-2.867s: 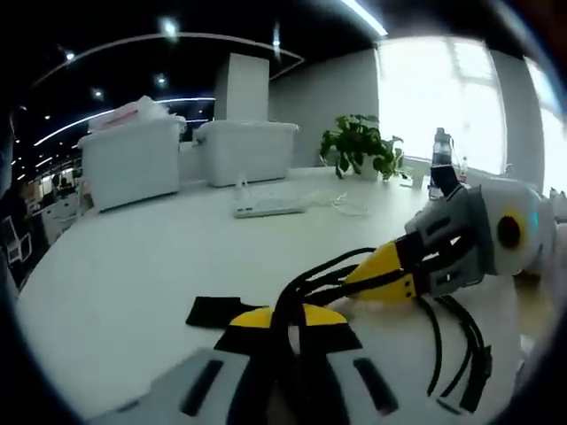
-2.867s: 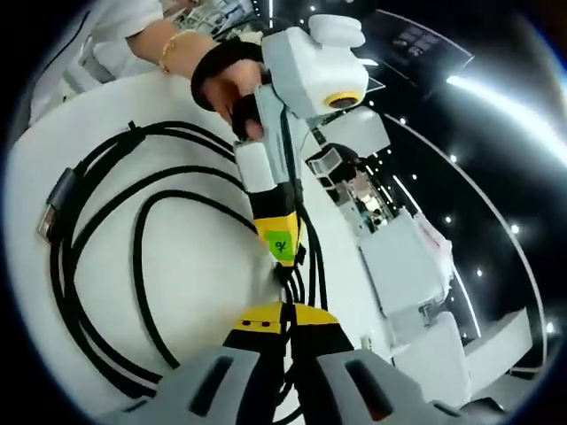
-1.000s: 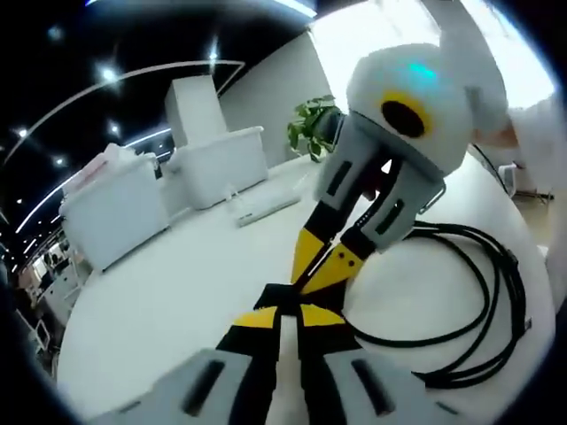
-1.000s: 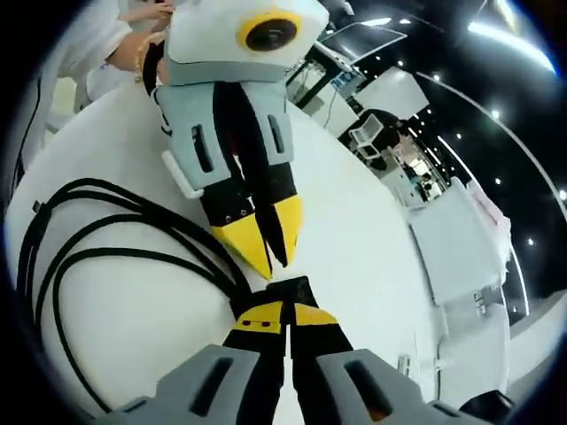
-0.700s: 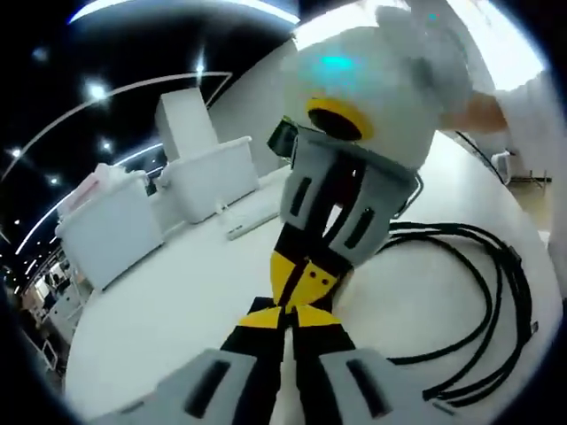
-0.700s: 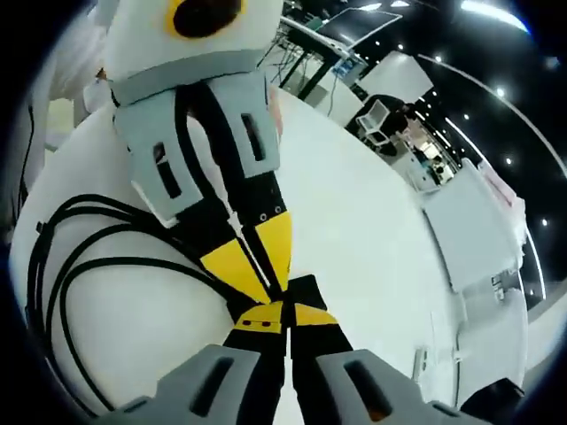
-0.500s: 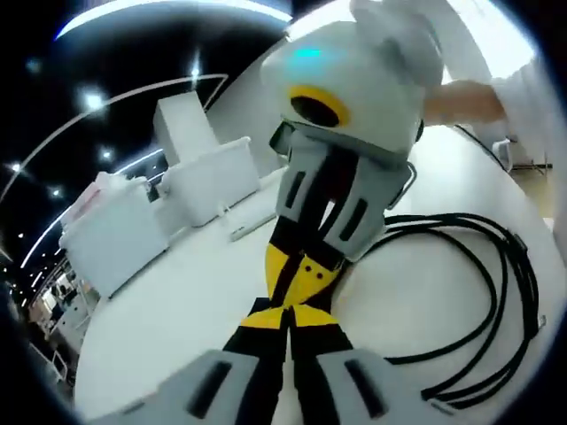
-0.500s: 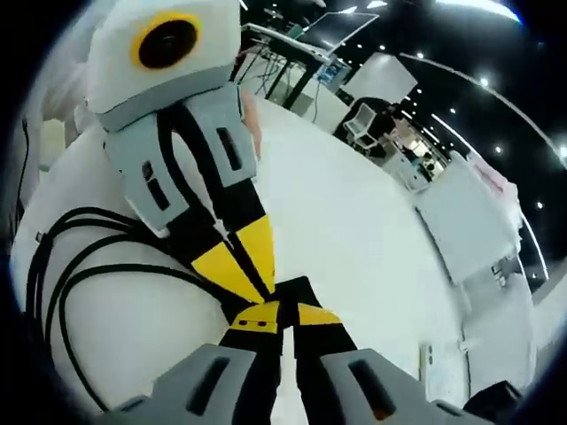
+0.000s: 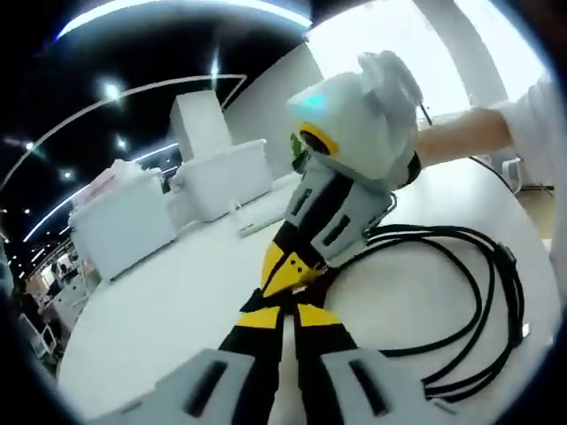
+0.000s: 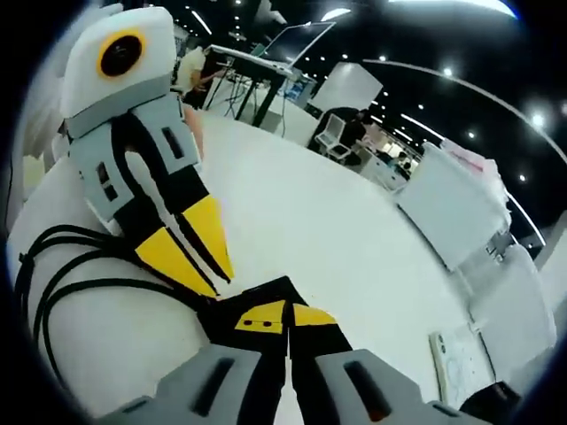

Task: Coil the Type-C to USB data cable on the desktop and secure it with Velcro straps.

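My left gripper (image 9: 285, 312) and right gripper (image 9: 285, 282) meet tip to tip, hiding the strap and where the cable (image 9: 461, 292) bunches. In the right gripper view the cable (image 10: 53, 266) runs off the edge at 9 o'clock. I cannot tell what my jaws pinch.

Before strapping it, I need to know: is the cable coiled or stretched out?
Coiled: the black cable lies in several loose loops on the white table.
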`<control>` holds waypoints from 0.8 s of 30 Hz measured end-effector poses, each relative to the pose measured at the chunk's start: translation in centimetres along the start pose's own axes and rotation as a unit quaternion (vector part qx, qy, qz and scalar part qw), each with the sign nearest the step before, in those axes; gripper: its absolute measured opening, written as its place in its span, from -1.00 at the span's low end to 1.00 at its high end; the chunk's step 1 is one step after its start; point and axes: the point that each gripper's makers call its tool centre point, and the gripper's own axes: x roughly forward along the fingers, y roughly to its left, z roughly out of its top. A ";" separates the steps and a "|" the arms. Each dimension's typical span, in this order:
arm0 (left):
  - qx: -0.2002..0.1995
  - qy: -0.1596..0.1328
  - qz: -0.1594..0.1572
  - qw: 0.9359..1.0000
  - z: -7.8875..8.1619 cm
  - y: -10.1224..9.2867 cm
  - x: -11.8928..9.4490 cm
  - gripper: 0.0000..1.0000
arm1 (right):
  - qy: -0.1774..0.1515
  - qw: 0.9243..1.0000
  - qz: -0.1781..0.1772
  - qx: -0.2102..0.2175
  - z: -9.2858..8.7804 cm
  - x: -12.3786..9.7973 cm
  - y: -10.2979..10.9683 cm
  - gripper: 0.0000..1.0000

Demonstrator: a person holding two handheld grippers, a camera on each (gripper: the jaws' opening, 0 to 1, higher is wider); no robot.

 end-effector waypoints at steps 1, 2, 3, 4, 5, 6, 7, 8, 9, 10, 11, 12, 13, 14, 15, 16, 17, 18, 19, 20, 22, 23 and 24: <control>-0.004 -0.001 0.000 1.000 0.0 0.1 0.0 -0.87 | -0.014 0.999 0.010 0.038 0.4 -0.2 0.1 -0.98; -0.008 -0.001 0.001 1.000 0.0 0.2 0.0 -0.87 | -0.018 0.996 0.038 0.074 0.5 -0.3 0.7 -0.98; -0.010 -0.001 0.002 1.000 0.0 0.2 0.0 -0.87 | -0.015 0.994 0.060 0.090 0.4 -0.4 1.3 -0.98; -0.011 -0.001 0.002 1.000 -0.1 0.2 0.0 -0.87 | -0.018 0.992 0.069 0.099 0.4 -0.5 1.6 -0.98; -0.014 -0.002 0.002 1.000 -0.1 0.2 0.1 -0.87 | -0.016 0.993 0.071 0.094 0.3 -0.4 1.7 -0.98; -0.016 -0.003 0.001 1.000 -0.1 0.2 0.1 -0.87 | -0.005 0.992 0.089 0.093 -0.1 -0.3 2.5 -0.98; -0.018 -0.004 0.000 1.000 -0.1 0.2 0.1 -0.87 | -0.008 0.993 0.081 0.091 -0.1 -0.2 2.4 -0.98; -0.021 -0.004 0.000 1.000 -0.1 0.2 0.1 -0.87 | -0.009 0.993 0.082 0.087 0.0 -0.1 2.3 -0.99; -0.022 -0.005 -0.001 1.000 -0.1 0.2 0.1 -0.87 | -0.006 0.992 0.086 0.088 0.0 0.1 2.3 -0.99; -0.023 -0.005 -0.001 1.000 -0.1 0.2 0.1 -0.87 | -0.002 0.991 0.091 0.093 -0.1 0.2 2.4 -0.99; -0.024 -0.005 -0.001 1.000 -0.2 0.1 0.1 -0.87 | -0.001 0.991 0.092 0.099 -0.2 0.3 2.4 -0.99; -0.027 -0.008 -0.004 1.000 -0.2 0.0 0.1 -0.87 | 0.002 0.990 0.094 0.109 -0.4 0.5 2.4 -0.99; -0.043 -0.014 -0.011 0.999 -0.2 -0.2 0.1 -0.87 | -0.002 0.990 0.094 0.108 -0.6 0.6 2.3 -0.99; -0.043 -0.015 -0.011 0.999 -0.2 -0.2 0.1 -0.87 | -0.012 0.989 0.094 0.110 -0.5 0.6 2.2 -0.99; -0.042 -0.018 -0.010 0.999 -0.2 -0.3 0.0 -0.87 | -0.014 0.988 0.097 0.115 -0.4 0.6 2.2 -0.99; -0.036 -0.019 -0.008 0.999 -0.2 -0.3 0.0 -0.87 | -0.012 0.989 0.096 0.113 -0.4 0.6 2.1 -0.99; -0.034 -0.019 -0.007 0.999 -0.2 -0.3 0.0 -0.87 | -0.014 0.992 0.078 0.102 -0.3 0.5 1.4 -0.99; -0.034 -0.019 -0.006 0.999 -0.1 -0.3 0.0 -0.87 | -0.039 0.989 0.072 0.120 0.5 0.2 1.1 -0.99; -0.034 -0.019 -0.006 0.999 -0.1 -0.2 0.0 -0.87 | -0.041 0.983 0.092 0.156 0.7 0.2 1.6 -0.99; -0.038 -0.020 -0.007 0.999 -0.1 -0.2 0.0 -0.87 | -0.032 0.980 0.106 0.164 0.4 0.2 1.9 -0.99; -0.048 -0.021 -0.008 0.999 -0.2 0.0 0.0 -0.86 | 0.003 0.984 0.113 0.134 -1.1 0.6 2.7 -0.99; -0.053 -0.022 -0.010 0.998 -0.2 0.0 0.1 -0.86 | -0.023 0.985 0.114 0.131 -0.5 0.5 2.4 -0.99; -0.057 -0.023 -0.011 0.998 -0.1 0.0 0.1 -0.86 | -0.014 0.981 0.112 0.158 -0.5 0.5 2.4 -0.99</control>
